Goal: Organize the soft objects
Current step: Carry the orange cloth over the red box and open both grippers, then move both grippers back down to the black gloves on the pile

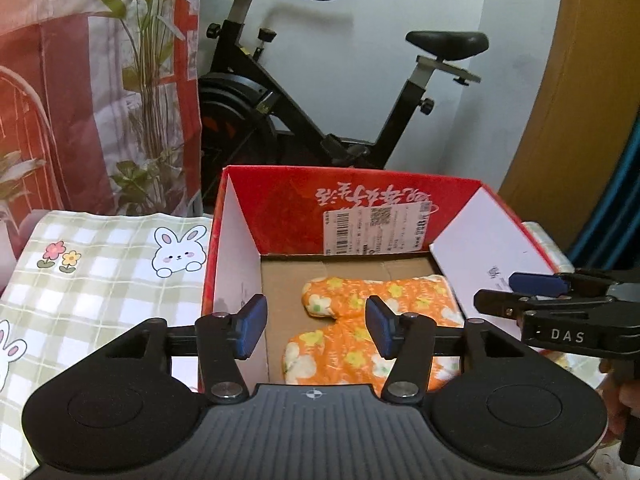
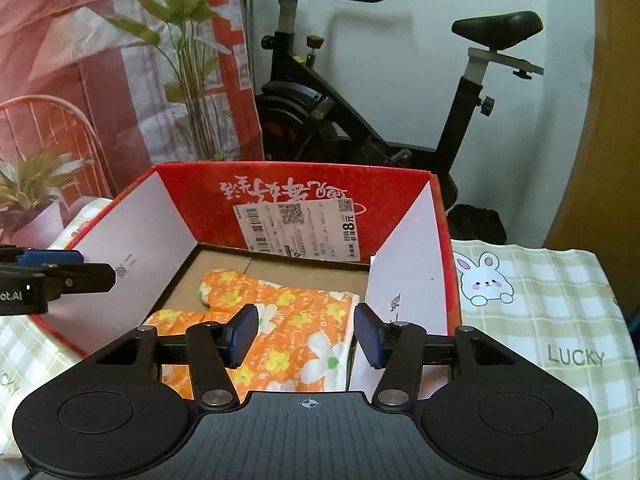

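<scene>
An orange oven mitt (image 1: 360,324) with yellow and white flowers lies flat on the cardboard floor of a red box (image 1: 288,196). In the right wrist view the same mitt (image 2: 288,320) fills the near floor of the box (image 2: 304,184). My left gripper (image 1: 316,328) hangs open above the box's near left side, nothing between its blue pads. My right gripper (image 2: 306,334) is open over the mitt's near right part, its pads clear of the fabric. From the left wrist view, the right gripper (image 1: 536,292) pokes in at the right edge.
The box rests on a green checked cloth (image 1: 100,280) printed with bunnies, which continues on the right (image 2: 540,312). A black exercise bike (image 1: 320,92) stands behind the box against a white wall. A red printed curtain (image 1: 80,80) hangs at the left. A brown door (image 1: 580,100) is on the right.
</scene>
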